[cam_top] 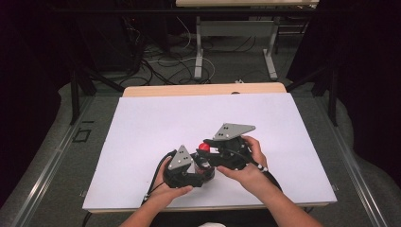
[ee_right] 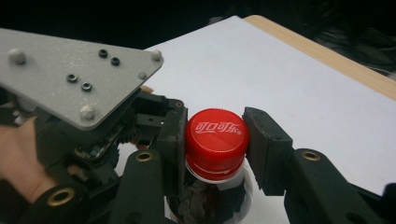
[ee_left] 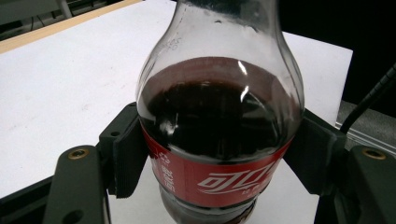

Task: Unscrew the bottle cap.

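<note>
a person stands at the near edge of the bench [cam_top: 142, 123], whose top is covered in white, with a wooden edge showing along the far side. each hand holds a gripper, and the two meet over one small cola bottle [ee_left: 219, 135] standing upright on the white surface, close to the near edge and about midway across.

the left gripper [ee_left: 219, 154] is clamped on the body of the bottle: in the left gripper view its two black jaws press against the red label from either side, with the dark drink filling the bottle up to the shoulder and clear plastic above that. in the high view the left gripper [cam_top: 191, 172] sits low beside the bottle, its grey three-cornered plate tilted toward the camera.

the right gripper [ee_right: 215, 140] comes in higher, at the red cap [ee_right: 216, 137]. its jaws stand on either side of the cap; the one on the left of that view touches the cap's side, while the other looks just beside it, and i cannot tell whether it truly presses. in the high view the red cap [cam_top: 204, 146] peeks out between the two grippers, with the right gripper [cam_top: 213, 150] held just behind it.

beyond the bench there are cables on the floor.
</note>
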Motion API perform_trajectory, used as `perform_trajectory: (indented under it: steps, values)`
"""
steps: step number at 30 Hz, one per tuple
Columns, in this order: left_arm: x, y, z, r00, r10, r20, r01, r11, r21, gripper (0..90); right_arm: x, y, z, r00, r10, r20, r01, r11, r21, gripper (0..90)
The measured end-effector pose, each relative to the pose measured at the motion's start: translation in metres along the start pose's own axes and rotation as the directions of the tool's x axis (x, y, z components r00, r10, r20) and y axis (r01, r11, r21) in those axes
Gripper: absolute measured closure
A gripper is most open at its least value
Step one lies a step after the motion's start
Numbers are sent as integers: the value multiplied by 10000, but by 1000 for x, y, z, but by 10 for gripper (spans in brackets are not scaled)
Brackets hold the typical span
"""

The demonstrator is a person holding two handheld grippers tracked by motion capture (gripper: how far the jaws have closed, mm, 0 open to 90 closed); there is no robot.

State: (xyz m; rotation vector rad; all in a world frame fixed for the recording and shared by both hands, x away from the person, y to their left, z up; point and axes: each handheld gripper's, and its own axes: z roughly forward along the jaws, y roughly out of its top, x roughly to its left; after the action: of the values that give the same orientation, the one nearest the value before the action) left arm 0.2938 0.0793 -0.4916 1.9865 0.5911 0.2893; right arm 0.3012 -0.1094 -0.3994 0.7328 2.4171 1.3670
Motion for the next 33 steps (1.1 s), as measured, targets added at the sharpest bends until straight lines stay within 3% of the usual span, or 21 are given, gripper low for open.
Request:
perform_trajectory:
  steps: [2,4,8,10,11,12,13,15,17,19,21,25,29,31,33]
  values:
    - [-1,0,0,9999,-1,131,3,9999,-107,305,-8,2,-1,9965,-376,-740,388,9991,158,612]
    - [-1,0,0,9996,7,272,-4,9999,-128,305,-18,4,-1,9852,-756,-1537,788,9968,149,613]
    - [-2,1,0,9994,156,302,-151,9998,-146,305,-34,6,0,9413,-1604,-2971,1681,9858,5,611]
    - [-3,1,0,9996,103,271,-100,9999,-81,306,-38,6,0,9305,-1537,-3324,1668,9859,109,605]
    - [-3,0,1,9997,67,229,-65,9999,-97,306,-38,6,0,9330,-1455,-3291,1591,9872,145,539]
    - [-2,0,1,9998,69,210,-67,9999,-85,305,-36,6,-1,9462,-1305,-2962,1364,9907,-10,441]
    - [-1,0,1,9999,68,146,-67,10000,-17,305,-32,5,-2,9576,-1144,-2646,1158,9932,-105,418]
    - [0,0,1,10000,-36,61,36,10000,-28,305,-24,5,-4,9728,-965,-2108,950,9953,-172,421]
    - [0,0,1,10000,-16,4,16,10000,-36,306,-17,5,-4,9888,-333,-1458,312,9994,-170,423]
    - [0,0,1,10000,-1,3,1,10000,-23,306,-9,4,-3,9983,264,-527,-280,9991,-309,437]
    - [-1,0,1,10000,-12,32,13,10000,-23,306,-3,3,1,9987,492,-114,-496,9979,-411,438]
    - [0,0,0,10000,-40,-31,40,10000,7,306,5,1,8,9962,323,805,-306,9993,-229,507]
    - [2,0,-1,9998,-93,-157,92,9999,-64,306,3,-2,5,9945,804,677,-783,9963,-343,529]
    - [2,-1,-1,9998,-101,-185,100,9999,-53,306,3,-3,1,9942,952,497,-935,9950,-348,586]
    - [2,-1,-1,9999,-89,-121,89,10000,3,306,4,-4,1,9961,776,428,-758,9962,-435,606]
